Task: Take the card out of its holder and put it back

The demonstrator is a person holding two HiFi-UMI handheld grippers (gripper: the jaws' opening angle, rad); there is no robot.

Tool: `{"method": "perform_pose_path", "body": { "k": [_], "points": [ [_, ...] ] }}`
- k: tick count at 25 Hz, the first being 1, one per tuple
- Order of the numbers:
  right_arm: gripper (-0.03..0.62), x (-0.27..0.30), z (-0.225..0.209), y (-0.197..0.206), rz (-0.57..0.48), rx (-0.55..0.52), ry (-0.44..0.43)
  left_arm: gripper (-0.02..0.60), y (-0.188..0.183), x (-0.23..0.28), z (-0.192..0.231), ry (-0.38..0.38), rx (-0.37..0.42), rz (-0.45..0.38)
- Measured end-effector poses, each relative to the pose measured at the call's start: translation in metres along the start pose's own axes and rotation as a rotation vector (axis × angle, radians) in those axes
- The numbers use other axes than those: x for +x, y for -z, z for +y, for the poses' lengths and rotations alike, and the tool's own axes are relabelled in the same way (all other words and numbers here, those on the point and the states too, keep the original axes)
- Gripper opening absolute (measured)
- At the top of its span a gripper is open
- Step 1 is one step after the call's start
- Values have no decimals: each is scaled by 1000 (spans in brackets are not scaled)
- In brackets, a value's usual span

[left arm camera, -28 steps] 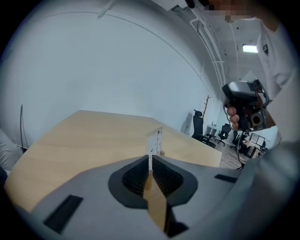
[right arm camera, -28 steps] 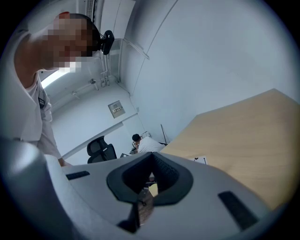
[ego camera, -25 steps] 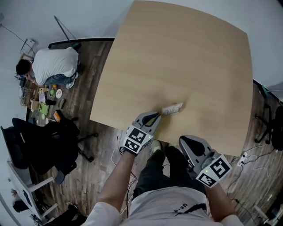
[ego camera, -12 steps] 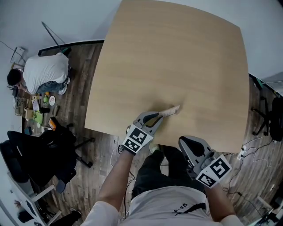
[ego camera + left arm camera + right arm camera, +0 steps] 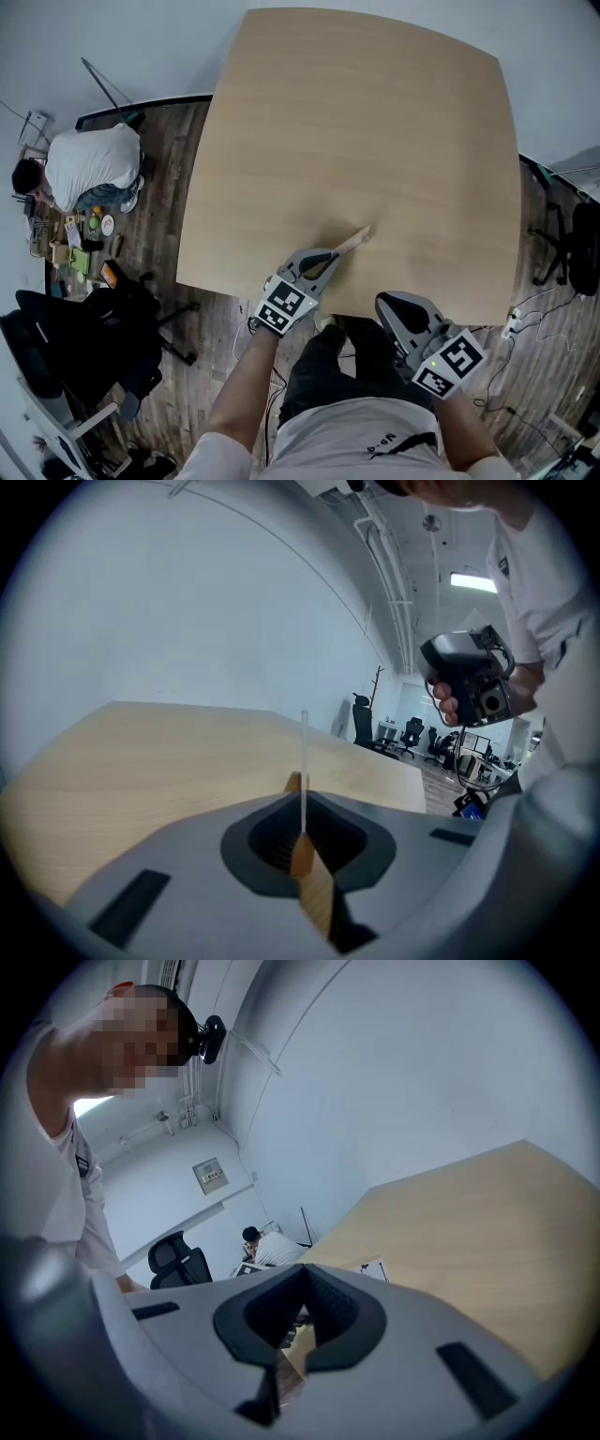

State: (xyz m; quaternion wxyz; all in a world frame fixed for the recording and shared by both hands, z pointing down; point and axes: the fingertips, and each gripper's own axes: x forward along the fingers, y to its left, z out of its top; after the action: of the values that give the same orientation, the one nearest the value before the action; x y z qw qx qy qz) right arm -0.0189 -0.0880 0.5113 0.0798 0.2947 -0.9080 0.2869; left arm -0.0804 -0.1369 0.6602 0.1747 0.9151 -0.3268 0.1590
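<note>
Tipped edge-on above table [image 5: 375, 122], card holder [image 5: 352, 242] pinched by left gripper [image 5: 330, 260]; right gripper [image 5: 387, 303] closed.

Card face hidden
My left claw [image 5: 302, 803] grips the card [image 5: 303, 757] edge-on to its camera; from the head view it's too small to make out.

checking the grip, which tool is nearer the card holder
Left. The left tool is clamped on the card holder; the right tool hangs apart to its right, empty.
</note>
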Motion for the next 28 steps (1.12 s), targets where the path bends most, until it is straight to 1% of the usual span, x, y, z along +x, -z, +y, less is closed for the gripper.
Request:
{"method": "perform_pose_path", "body": {
  "k": [3, 7, 9, 14, 18, 22, 28],
  "points": [
    [12, -4, 0, -2, -2, 3, -3, 23, -5, -3, 1, -1, -5, -5],
    [12, -10, -1, -5, -8, 1, -9, 23, -5, -6, 5, -26, -16, 13],
    [12, -13, 0, -7, -14, -1, -12, 23, -11, -10, 3, -32, -23, 8],
    [12, -21, 1, -22, -38, -10, -21, 23, -44, -23, -2, -43, -25, -36],
    [12, -26, 3, -37, -52, -29, -28, 23, -71, -34, -7, -64, -17, -44],
    [12, -33, 7, -57, -62, -60, -28, 23, -105, -46, -23, -88, -30, -56],
    [12, -42, 18, -85, -70, -108, -28, 23, -170, -74, -53, -112, -71, -152]
  ]
}}
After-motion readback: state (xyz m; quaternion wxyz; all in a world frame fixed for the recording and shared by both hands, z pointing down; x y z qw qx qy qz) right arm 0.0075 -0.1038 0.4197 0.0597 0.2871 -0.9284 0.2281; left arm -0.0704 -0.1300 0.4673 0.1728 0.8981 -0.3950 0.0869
